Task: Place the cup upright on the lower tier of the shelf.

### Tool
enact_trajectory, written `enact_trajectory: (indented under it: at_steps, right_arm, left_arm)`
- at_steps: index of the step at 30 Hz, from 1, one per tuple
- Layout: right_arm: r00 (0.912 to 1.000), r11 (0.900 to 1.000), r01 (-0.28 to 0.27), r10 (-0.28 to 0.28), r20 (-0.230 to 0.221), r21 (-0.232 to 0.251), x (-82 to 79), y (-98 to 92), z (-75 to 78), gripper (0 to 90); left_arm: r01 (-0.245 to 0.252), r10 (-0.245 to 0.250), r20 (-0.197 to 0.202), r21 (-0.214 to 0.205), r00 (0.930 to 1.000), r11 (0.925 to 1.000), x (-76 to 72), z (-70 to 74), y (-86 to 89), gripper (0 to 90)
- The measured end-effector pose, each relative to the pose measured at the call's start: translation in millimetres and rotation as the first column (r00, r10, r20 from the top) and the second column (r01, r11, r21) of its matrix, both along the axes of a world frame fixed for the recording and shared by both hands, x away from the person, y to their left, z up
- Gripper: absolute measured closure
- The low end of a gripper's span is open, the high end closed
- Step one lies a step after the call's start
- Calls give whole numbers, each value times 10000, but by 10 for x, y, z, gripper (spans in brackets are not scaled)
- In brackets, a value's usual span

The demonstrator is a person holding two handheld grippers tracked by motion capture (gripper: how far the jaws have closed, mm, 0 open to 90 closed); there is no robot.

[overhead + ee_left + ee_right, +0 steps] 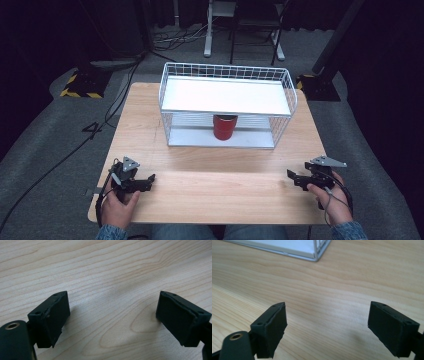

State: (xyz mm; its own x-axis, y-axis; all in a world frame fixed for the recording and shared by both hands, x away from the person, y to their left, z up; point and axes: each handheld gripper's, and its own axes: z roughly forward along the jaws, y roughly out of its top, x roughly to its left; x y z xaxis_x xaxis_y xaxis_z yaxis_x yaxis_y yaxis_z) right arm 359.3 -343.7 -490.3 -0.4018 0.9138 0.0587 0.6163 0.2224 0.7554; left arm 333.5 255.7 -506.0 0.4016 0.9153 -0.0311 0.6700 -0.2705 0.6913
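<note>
Both grippers, left [150, 178] and right [291, 174], rest wide open; reaching under the low shelf [226, 96] risks toppling the red cup [224, 127].

I see the table [210, 185] evenly lit from above against dark surroundings, with soft shadows beneath blurred near jaws in both gripper views.

A light wooden table [210, 187] lay before me. At its far middle stood a white wire two-tier rack [227, 102], and a red cylindrical cup [224, 127] sat upright on its lower shelf, under the upper one. My left gripper [148, 179] rested near the table's near left corner, my right gripper [291, 176] near the near right, well apart.
</note>
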Motion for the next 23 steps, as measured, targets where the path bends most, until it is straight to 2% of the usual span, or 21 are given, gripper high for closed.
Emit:
enact_trajectory:
  at_steps: [8, 11, 23]
  right_arm:
    - [9997, 9990, 103, -111, -199, -434, -20, -69, -126, 161]
    - [10000, 9976, 43, -44, -20, -696, -30, -67, -143, 155]
    - [10000, 9973, 98, -98, 10, -732, -39, -57, -149, 142]
  left_arm:
    - [1, -1, 0, -1, 10000, 10000, 0, 0, 0, 122]
    - [1, -1, -1, -2, 10000, 10000, 0, 0, 0, 122]
    - [-5, 5, -13, -6, 10000, 10000, -2, 0, -1, 122]
